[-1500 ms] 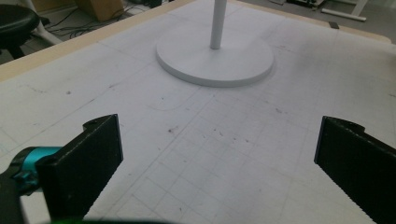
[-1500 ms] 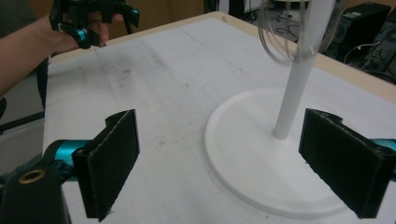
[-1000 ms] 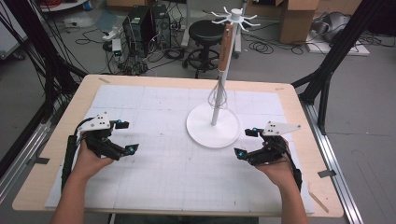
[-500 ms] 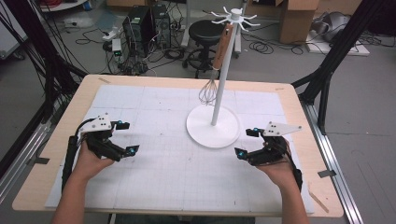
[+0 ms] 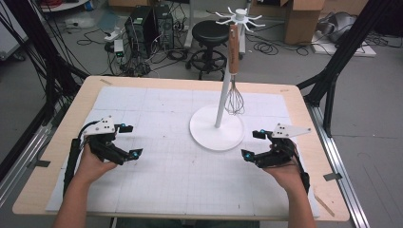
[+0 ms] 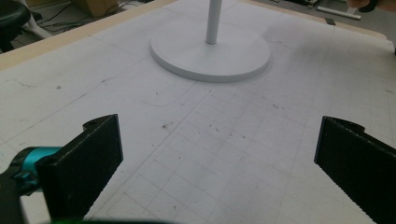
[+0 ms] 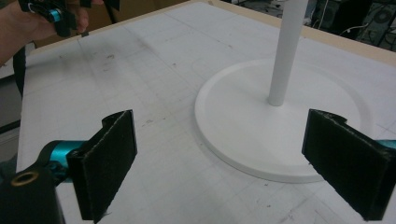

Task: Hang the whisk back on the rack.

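A whisk (image 5: 234, 92) with a wooden handle hangs from the top of a white stand (image 5: 217, 126), beside the pole, its wire head just above the stand's round base without touching it. The stand sits on a white gridded mat (image 5: 190, 161) toward the far middle of the bench (image 5: 81, 99).

The right gripper (image 5: 251, 145) rests on the mat just beside the near right edge of the base, held in the person's right hand (image 5: 285, 173). Its fingers (image 7: 105, 163) are spread wide with nothing between them, and they face the base and the pole.

The left gripper (image 5: 130, 141) sits near the left side of the mat, well apart from the stand, in the left hand (image 5: 92, 164). Its fingers (image 6: 91, 163) are likewise released and empty, pointing across the bare mat toward the stand.
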The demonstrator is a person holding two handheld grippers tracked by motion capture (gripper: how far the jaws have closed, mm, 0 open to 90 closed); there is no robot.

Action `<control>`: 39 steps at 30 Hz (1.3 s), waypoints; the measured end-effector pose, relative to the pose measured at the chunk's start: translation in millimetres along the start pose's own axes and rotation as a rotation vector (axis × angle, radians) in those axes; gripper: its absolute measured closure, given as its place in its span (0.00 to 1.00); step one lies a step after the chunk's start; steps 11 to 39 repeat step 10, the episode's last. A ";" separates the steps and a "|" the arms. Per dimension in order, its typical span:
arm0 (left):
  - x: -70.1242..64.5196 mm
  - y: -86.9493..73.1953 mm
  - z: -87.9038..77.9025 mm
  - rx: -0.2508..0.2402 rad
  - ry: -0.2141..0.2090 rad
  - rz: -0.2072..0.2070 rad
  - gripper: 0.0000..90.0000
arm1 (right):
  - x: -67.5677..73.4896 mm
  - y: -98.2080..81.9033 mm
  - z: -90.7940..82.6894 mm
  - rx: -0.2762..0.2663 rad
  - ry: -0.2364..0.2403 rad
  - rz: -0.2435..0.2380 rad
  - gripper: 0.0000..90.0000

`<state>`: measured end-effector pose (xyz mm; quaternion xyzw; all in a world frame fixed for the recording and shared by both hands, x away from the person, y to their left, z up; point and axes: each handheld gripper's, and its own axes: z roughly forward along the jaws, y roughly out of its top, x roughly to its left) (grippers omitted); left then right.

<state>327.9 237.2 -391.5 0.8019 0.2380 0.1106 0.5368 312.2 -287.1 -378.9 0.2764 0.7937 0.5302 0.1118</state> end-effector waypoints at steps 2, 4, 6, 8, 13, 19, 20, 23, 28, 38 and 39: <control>0.7 0.0 -0.6 0.001 0.001 0.003 0.02 | -0.7 -0.4 0.6 0.003 0.000 0.000 0.10; 0.8 0.1 -0.5 0.000 0.000 0.002 0.02 | -0.7 -0.4 0.8 0.005 -0.001 0.001 0.10; 0.7 -0.1 0.0 0.005 0.000 0.002 0.02 | -0.3 -0.5 1.0 0.008 0.003 0.004 0.10; 0.6 -0.5 1.2 0.007 0.003 0.001 0.02 | -0.3 -0.5 1.1 0.009 0.002 0.001 0.10; 0.5 -0.6 1.8 0.012 0.004 0.001 0.02 | -0.4 -0.6 1.2 0.011 0.002 0.001 0.10; 0.5 -0.6 1.8 0.012 0.004 0.001 0.02 | -0.4 -0.6 1.2 0.011 0.002 0.001 0.10; 0.5 -0.6 1.8 0.012 0.004 0.001 0.02 | -0.4 -0.6 1.2 0.011 0.002 0.001 0.10; 0.5 -0.6 1.8 0.012 0.004 0.001 0.02 | -0.4 -0.6 1.2 0.011 0.002 0.001 0.10; 0.5 -0.6 1.8 0.012 0.004 0.001 0.02 | -0.4 -0.6 1.2 0.011 0.002 0.001 0.10; 0.5 -0.6 1.8 0.012 0.004 0.001 0.02 | -0.4 -0.6 1.2 0.011 0.002 0.001 0.10; 0.5 -0.6 1.8 0.012 0.004 0.001 0.02 | -0.4 -0.6 1.2 0.011 0.002 0.001 0.10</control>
